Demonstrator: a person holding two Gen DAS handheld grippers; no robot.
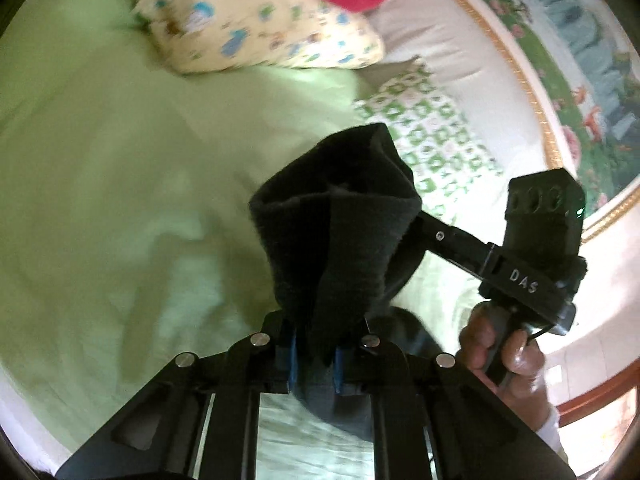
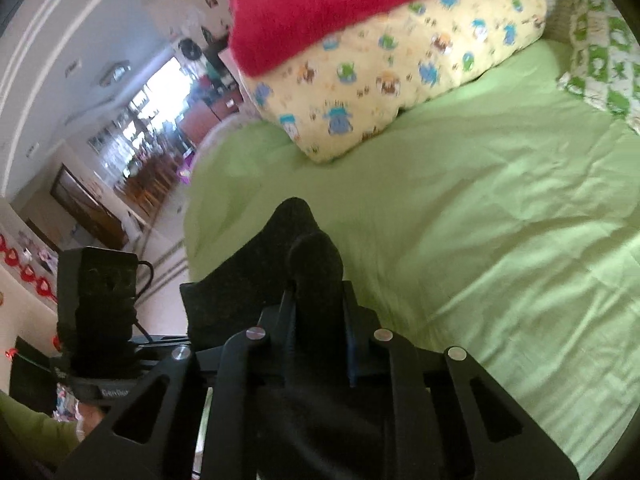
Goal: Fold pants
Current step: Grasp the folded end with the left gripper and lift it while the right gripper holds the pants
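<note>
Pants (image 1: 336, 232): dark, fleecy fabric, bunched in soft folds above a wrinkled green bed sheet (image 1: 120, 184). Left hand-held gripper (image 1: 314, 354) and right hand-held gripper (image 2: 320, 320) each clenched on them at 6 o'clock. Cartoon-print pillow (image 2: 384, 76) at 12 o'clock.

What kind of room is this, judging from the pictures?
Most likely a bedroom in a home. A bed with a green sheet fills the view, a cartoon-print pillow lies on it under a red blanket, and a framed picture hangs alongside.

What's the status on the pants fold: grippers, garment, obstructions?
Left gripper and right gripper both clamped on dark fleece pants. Fabric bunched, lifted over green bedsheet. Yellow cartoon-print pillow ahead, clear.
</note>
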